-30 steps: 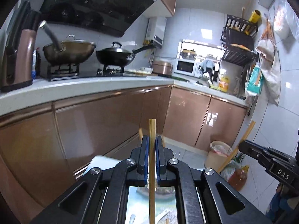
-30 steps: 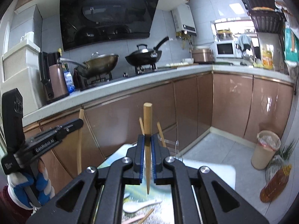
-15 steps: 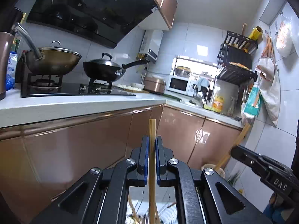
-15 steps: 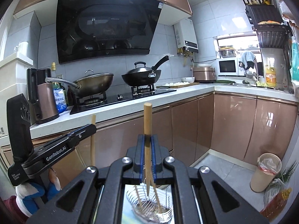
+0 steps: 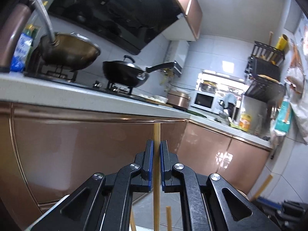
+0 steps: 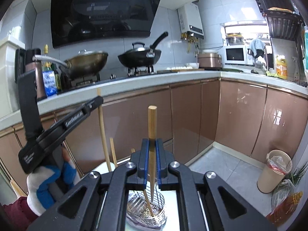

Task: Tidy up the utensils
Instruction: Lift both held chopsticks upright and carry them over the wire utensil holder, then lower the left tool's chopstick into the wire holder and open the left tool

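Note:
My left gripper point(image 5: 156, 146) is shut on a thin wooden chopstick point(image 5: 156, 134) held upright. It also shows in the right wrist view point(image 6: 96, 101) with its chopstick point(image 6: 103, 132) hanging toward the holder. My right gripper point(image 6: 152, 144) is shut on a thicker wooden chopstick point(image 6: 152, 121), upright, tip just above a wire-mesh utensil holder point(image 6: 146, 213). The holder has other chopsticks point(image 6: 113, 154) leaning in it. In the left wrist view, the right gripper's chopstick point(image 5: 263, 185) shows at lower right.
Kitchen counter point(image 6: 134, 80) with copper cabinets point(image 6: 192, 115) runs behind. A golden wok point(image 6: 86, 61) and black wok point(image 6: 140, 55) sit on the stove. A bin point(image 6: 275, 171) and oil bottle point(image 6: 283, 209) stand on the floor at right.
Both grippers have dropped lower and closer over the holder. The right chopstick's tip now sits just above the holder's rim. Both stay shut on their chopsticks.

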`<state>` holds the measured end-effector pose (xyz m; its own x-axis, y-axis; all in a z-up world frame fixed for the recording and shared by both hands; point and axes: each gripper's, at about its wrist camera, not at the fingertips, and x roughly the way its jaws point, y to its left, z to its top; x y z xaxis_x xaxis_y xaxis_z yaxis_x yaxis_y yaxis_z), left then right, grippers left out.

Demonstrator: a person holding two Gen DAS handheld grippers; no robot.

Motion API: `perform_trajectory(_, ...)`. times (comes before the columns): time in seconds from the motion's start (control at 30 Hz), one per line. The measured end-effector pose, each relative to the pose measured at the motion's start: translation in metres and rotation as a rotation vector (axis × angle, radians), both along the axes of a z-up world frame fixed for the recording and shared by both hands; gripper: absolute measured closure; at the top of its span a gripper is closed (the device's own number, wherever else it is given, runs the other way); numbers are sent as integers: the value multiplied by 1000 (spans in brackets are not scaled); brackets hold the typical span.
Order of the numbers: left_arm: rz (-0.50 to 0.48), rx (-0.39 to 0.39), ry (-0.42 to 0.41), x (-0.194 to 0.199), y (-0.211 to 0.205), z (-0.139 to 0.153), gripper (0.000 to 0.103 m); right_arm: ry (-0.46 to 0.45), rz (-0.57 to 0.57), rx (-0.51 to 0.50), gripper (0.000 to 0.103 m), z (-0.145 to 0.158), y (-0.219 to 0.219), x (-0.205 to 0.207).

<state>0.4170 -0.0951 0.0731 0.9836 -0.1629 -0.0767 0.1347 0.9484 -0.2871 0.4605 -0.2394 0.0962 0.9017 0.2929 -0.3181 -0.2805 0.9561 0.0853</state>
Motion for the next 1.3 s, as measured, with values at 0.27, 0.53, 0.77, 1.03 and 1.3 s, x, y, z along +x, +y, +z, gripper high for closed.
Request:
perform_trajectory(0.27, 79, -13, 16, 11, -9, -35, 97, 46, 8, -54, 97, -34, 9, 10)
perform_trajectory(0.53, 161, -9, 12, 5, -17, -56, 97, 72, 11, -94, 97, -51, 15, 13)
perform_trajectory(0.77, 213, -21, 64, 7, -13, -72, 97, 104, -4, -113, 97, -64, 15, 17)
perform_trajectory(1.03, 238, -34, 81, 2, -6, -82, 97, 113, -14, -75, 96, -64, 6, 14)
perform_trajectory(1.3, 229, -48, 115, -5, 2, -84, 72, 129, -26, -41, 96, -65, -4, 4)
